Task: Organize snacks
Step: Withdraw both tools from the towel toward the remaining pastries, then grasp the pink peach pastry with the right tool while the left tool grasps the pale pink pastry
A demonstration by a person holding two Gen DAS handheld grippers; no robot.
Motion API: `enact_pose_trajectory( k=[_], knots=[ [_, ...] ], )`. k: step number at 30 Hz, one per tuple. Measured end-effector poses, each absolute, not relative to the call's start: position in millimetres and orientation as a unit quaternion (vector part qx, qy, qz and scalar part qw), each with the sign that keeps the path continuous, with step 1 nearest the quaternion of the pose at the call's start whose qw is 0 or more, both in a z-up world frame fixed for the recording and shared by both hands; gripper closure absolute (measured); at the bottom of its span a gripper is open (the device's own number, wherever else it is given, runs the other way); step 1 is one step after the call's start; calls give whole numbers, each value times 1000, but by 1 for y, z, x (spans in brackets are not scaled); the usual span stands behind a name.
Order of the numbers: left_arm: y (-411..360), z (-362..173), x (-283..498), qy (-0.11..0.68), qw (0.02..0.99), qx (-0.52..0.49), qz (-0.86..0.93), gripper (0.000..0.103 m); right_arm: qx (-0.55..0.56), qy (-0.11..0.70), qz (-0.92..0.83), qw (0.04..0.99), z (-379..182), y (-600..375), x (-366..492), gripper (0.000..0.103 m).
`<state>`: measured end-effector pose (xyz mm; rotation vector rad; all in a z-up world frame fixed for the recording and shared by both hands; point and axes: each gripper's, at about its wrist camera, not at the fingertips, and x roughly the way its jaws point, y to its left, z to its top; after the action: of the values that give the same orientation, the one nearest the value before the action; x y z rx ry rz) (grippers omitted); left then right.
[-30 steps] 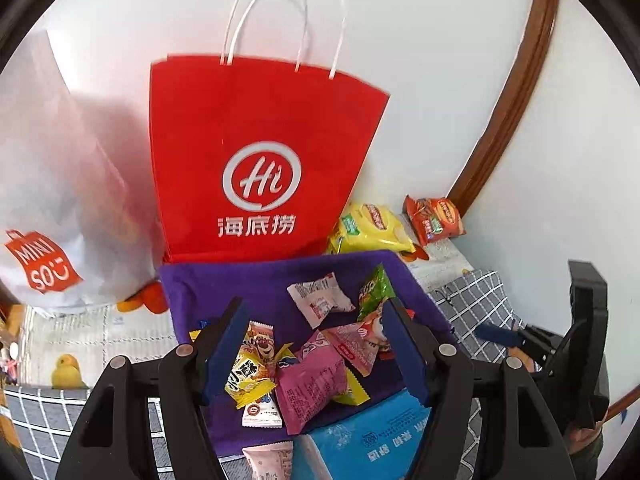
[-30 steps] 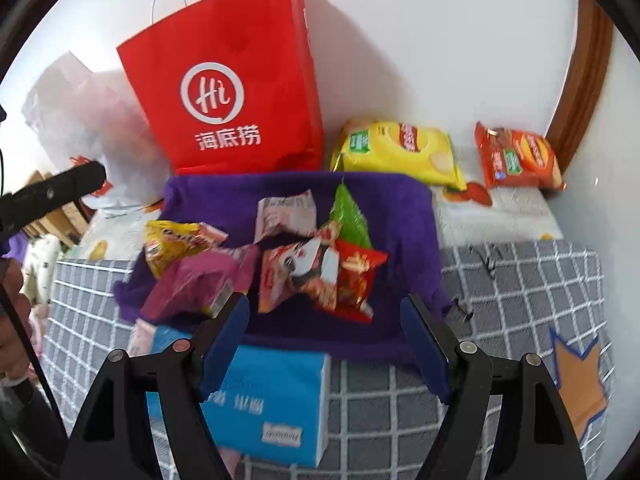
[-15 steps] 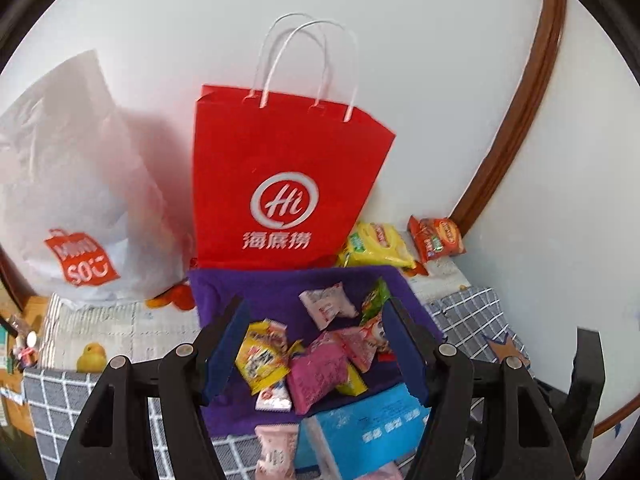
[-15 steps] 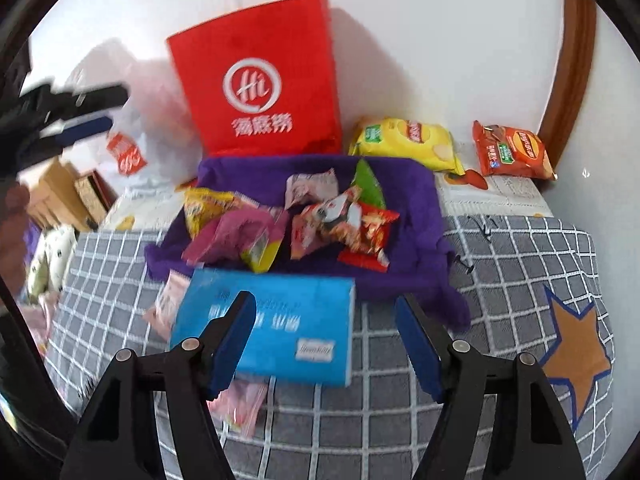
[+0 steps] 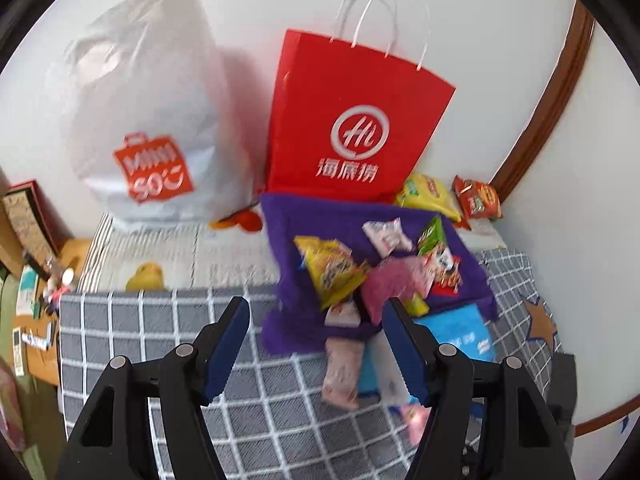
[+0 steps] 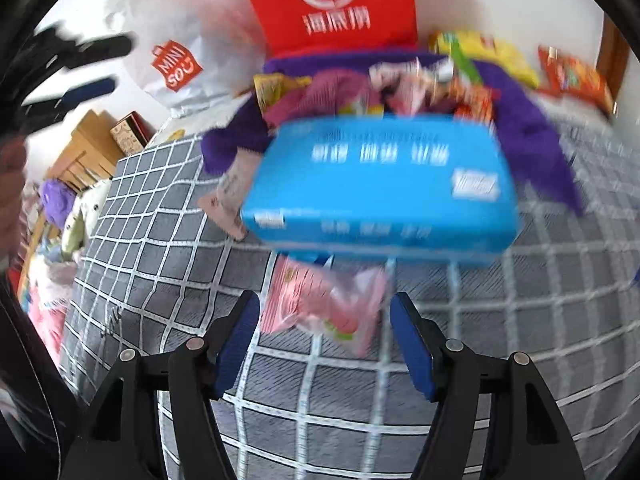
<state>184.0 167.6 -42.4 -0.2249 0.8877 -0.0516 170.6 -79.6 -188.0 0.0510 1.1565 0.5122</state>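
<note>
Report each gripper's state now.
Left gripper: open, holding nothing.
Right gripper: jaws closing around the pink snack packet, not yet gripping it.

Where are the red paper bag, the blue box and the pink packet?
red paper bag point(image 5: 356, 120), left wrist view, front face.
blue box point(image 6: 380, 184), right wrist view, top face.
pink packet point(image 6: 320, 304), right wrist view, middle.

Bright daylight, motion blur, fisheye edges
</note>
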Motion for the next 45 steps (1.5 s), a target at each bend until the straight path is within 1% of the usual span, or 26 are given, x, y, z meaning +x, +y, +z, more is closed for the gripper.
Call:
enact_pose_trajectory(
  k=[3,5,6,7,10,13,15,16,18,20,25,36,37,42,43,45],
  knots=[
    [174,-54,173,438,892,-106,-20,36,51,554,240,795,-202,-79,177,34],
    [178,-61,166,444,889,-106,-18,36,66,541,250,800,-202,-77,175,25],
    [180,-65,164,448,887,-108,-17,36,69,544,256,796,-204,-74,175,24],
    [182,-70,162,452,885,-111,-15,36,67,540,256,799,-203,-71,175,20],
    [183,-80,160,463,879,-115,-12,36,23,529,240,813,-203,-55,171,17],
    [179,-89,161,470,875,-115,-13,36,-53,509,211,832,-205,-33,162,17],
    [174,-94,162,474,873,-110,-16,36,-78,489,199,846,-208,-28,158,18],
    [169,-100,163,477,873,-103,-17,36,-96,474,188,855,-209,-25,156,24],
    [162,-108,164,481,872,-88,-13,36,-91,462,188,862,-208,-29,156,30],
    [153,-123,167,492,868,-64,-3,36,-79,459,192,864,-207,-39,157,43],
    [133,-141,174,500,864,-51,-29,36,-38,461,226,857,-200,-66,156,50],
    [90,-178,202,527,849,-7,-34,39,-26,441,232,867,-183,-110,145,51],
    [86,-180,203,527,849,-3,-34,44,-26,439,230,868,-181,-115,144,51],
    [80,-182,202,521,853,6,-40,59,-19,432,221,874,-174,-132,141,51],
    [79,-182,200,518,854,12,-42,67,-17,432,220,875,-174,-133,141,51],
    [77,-182,197,514,856,26,-37,68,-17,431,217,876,-174,-135,141,51]
  ],
)
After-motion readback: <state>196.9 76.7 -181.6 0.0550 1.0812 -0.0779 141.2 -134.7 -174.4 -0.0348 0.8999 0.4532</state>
